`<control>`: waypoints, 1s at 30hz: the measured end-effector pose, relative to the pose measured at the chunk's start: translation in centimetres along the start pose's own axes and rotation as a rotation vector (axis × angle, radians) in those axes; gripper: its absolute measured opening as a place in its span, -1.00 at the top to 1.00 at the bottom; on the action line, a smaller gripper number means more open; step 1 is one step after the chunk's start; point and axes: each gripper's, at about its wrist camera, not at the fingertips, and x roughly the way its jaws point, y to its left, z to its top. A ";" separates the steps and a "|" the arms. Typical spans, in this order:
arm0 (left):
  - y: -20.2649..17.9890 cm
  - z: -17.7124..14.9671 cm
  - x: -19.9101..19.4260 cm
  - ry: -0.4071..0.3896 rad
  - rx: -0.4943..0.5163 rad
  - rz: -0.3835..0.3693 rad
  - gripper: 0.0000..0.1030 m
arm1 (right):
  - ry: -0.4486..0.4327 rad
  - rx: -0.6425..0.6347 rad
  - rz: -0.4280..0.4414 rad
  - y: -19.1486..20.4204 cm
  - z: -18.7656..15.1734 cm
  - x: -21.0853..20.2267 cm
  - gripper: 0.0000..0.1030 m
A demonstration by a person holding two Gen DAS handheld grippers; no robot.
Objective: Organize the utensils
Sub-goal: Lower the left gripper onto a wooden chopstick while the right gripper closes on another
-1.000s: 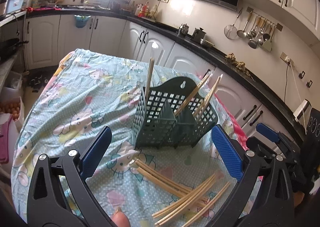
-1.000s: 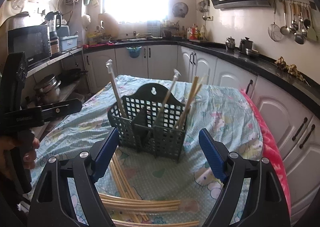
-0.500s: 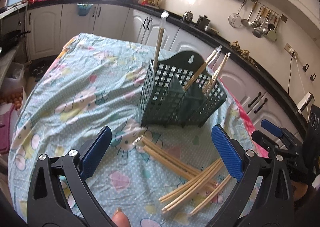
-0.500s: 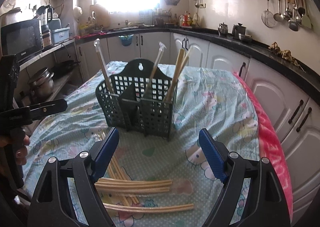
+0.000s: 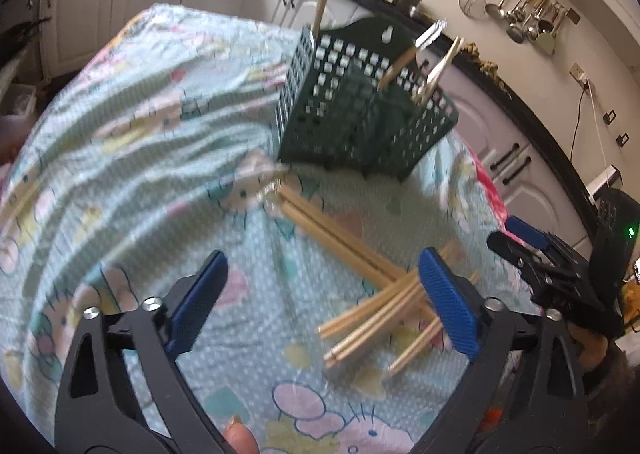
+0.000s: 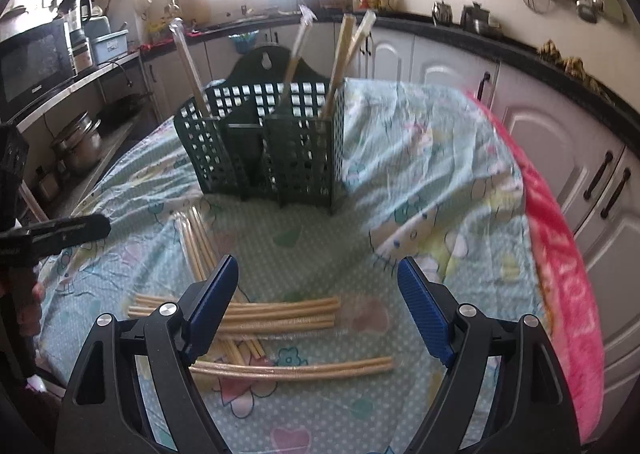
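1. Left gripper [image 5: 322, 300]: jaws wide apart, nothing between them. It hangs over the near part of the table, above the patterned cloth [image 5: 132, 125].
2. Right gripper [image 6: 318, 308]: jaws wide apart, holding nothing, above the loose chopsticks.
3. Green basket [image 6: 268, 145]: upright on the cloth toward the far end of the table, apart from both grippers. Mesh walls, tall arched back plate, inner dividers.
4. In the basket: wrapped chopsticks [image 6: 344, 61] lean in the right compartment, one stick [image 6: 188, 69] in the left, another [image 6: 294, 53] near the middle. Which divider holds the middle one, cannot tell.
5. Loose chopsticks [image 6: 276, 314] lie flat on the cloth between basket and grippers, near the table's front edge. One bundle runs crosswise, another [image 6: 198, 242] runs from the basket's foot toward the left jaw of the right gripper, crossing under the first. A single stick [image 6: 292, 370] lies nearest the front edge.
6. Open room: bare cloth to the right of the pile, up to the pink border [image 6: 560, 254] at the table's right edge.
7. Left view is motion-blurred; the cloth's folds are smeared.
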 end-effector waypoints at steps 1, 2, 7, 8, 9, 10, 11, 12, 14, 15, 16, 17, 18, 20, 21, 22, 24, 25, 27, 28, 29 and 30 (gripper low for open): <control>0.1 -0.3 0.3 0.019 -0.008 -0.009 -0.55 | 0.010 0.009 0.000 -0.1 -0.1 0.3 -0.54; 0.3 -0.6 0.5 0.033 -0.015 -0.013 -0.47 | 0.018 0.016 0.003 -0.3 -0.2 0.4 -0.53; 1.4 -1.8 1.3 0.091 -0.056 -0.028 -0.19 | 0.079 0.063 0.034 -0.9 -0.7 2.1 -0.43; 1.7 -2.0 1.6 0.105 -0.073 -0.041 -0.14 | 0.089 0.074 0.037 -1.1 -0.7 2.3 -0.43; 2.0 -2.2 1.7 0.115 -0.085 -0.044 -0.09 | 0.100 0.089 0.042 -1.4 -0.8 2.7 -0.41; 2.2 -2.3 1.9 0.125 -0.097 -0.048 -0.05 | 0.111 0.102 0.047 -1.6 -0.9 3.1 -0.38; 2.6 -2.4 2.2 0.140 -0.115 -0.062 0.02 | 0.120 0.110 0.048 -1.8 -1.0 3.3 -0.37; 2.8 -2.5 2.3 0.148 -0.127 -0.070 0.07 | 0.137 0.127 0.049 -2.1 -1.1 3.7 -0.33; 3.2 -2.6 2.5 0.161 -0.147 -0.084 0.15 | 0.156 0.162 0.066 -2.6 -1.3 4.3 -0.30; 3.3 -2.6 2.6 0.166 -0.153 -0.091 0.19 | 0.169 0.187 0.075 -3.0 -1.4 4.8 -0.28; 3.4 -2.6 2.6 0.171 -0.159 -0.096 0.21 | 0.180 0.205 0.078 -3.2 -1.5 5.1 -0.25; 3.5 -2.6 2.6 0.175 -0.167 -0.101 0.23 | 0.191 0.223 0.083 -3.5 -1.6 5.3 -0.23; 3.6 -2.6 2.6 0.180 -0.172 -0.108 0.25 | 0.205 0.245 0.091 -3.8 -1.8 5.7 -0.20; 3.6 -2.5 2.6 0.192 -0.180 -0.121 0.31 | 0.225 0.285 0.115 -4.3 -2.0 6.3 -0.11; 3.5 -2.6 2.6 0.200 -0.180 -0.129 0.38 | 0.229 0.295 0.120 -4.4 -2.1 6.4 -0.05; 3.5 -2.7 2.6 0.206 -0.181 -0.136 0.41 | 0.230 0.303 0.124 -4.5 -2.1 6.6 0.00; 3.3 -2.8 2.8 0.219 -0.178 -0.145 0.42 | 0.227 0.306 0.125 -4.6 -2.0 6.8 0.13; 3.2 -2.9 2.8 0.223 -0.174 -0.146 0.42 | 0.224 0.310 0.128 -4.7 -2.0 6.8 0.30; 3.1 -2.9 3.0 0.231 -0.172 -0.147 0.46 | 0.222 0.316 0.138 -4.9 -1.8 6.8 0.49; 3.1 -2.9 3.1 0.235 -0.173 -0.148 0.48 | 0.221 0.314 0.140 -4.9 -1.8 6.8 0.62; 3.0 -2.9 3.1 0.238 -0.174 -0.149 0.51 | 0.217 0.310 0.141 -4.9 -1.7 6.7 0.70; 3.0 -3.0 3.3 0.243 -0.174 -0.148 0.53 | 0.210 0.306 0.140 -4.9 -1.6 6.6 0.80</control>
